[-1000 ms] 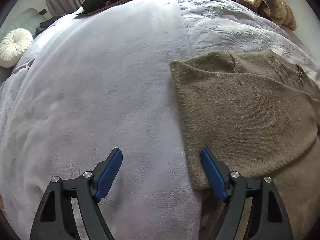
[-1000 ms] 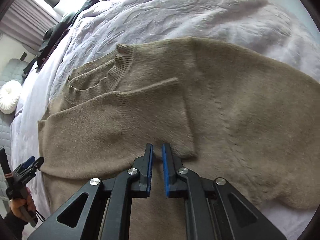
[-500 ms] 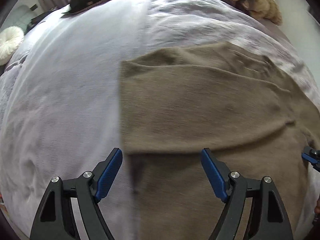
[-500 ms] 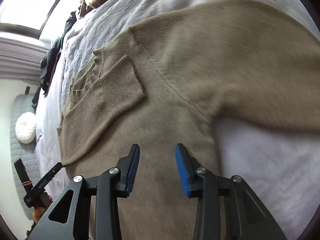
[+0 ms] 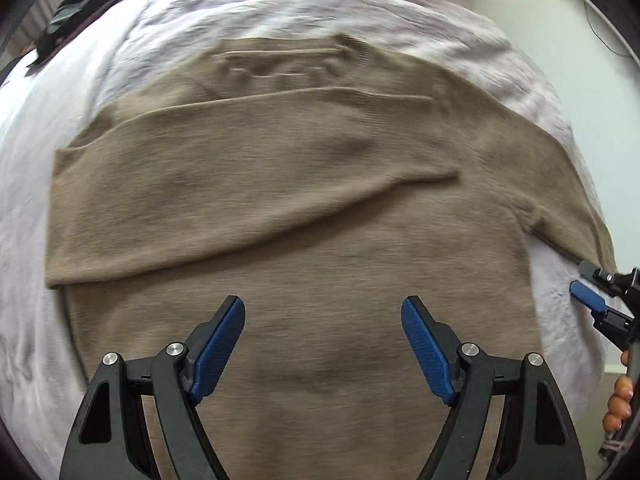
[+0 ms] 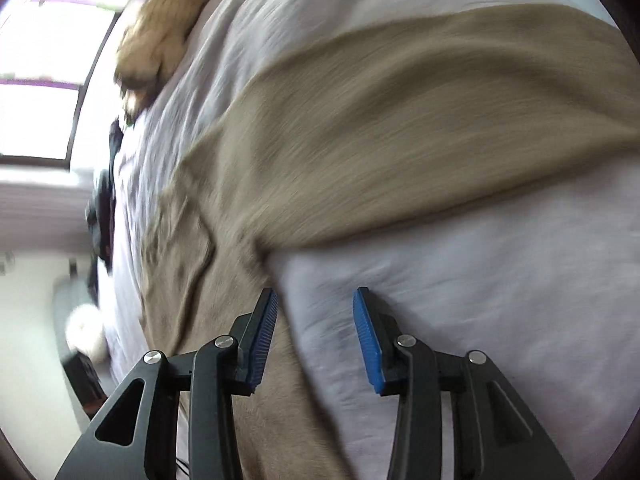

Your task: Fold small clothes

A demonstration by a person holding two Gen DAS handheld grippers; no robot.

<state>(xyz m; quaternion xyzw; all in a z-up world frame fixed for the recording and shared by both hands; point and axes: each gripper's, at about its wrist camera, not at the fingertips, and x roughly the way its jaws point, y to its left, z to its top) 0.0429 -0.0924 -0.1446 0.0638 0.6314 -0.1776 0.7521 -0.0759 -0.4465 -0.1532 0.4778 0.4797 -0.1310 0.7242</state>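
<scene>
A tan knit sweater (image 5: 304,208) lies flat on the bed, its left sleeve folded across the chest. My left gripper (image 5: 322,344) is open and empty, above the sweater's lower body. My right gripper (image 6: 316,336) is open and empty, at the sweater's right side edge below the armpit. The spread right sleeve (image 6: 420,120) stretches away above it. The right gripper also shows at the right edge of the left wrist view (image 5: 600,304).
The bed is covered by a pale lilac quilt (image 5: 72,80). A heap of brown and tan clothes (image 6: 160,36) lies at the far end. Dark garments (image 5: 88,4) lie at the far left. A white round cushion (image 6: 86,332) sits beside the bed.
My left gripper moved right, from the bare quilt to over the sweater. My right gripper opened and swung right, from the folded sleeve to the sweater's side edge.
</scene>
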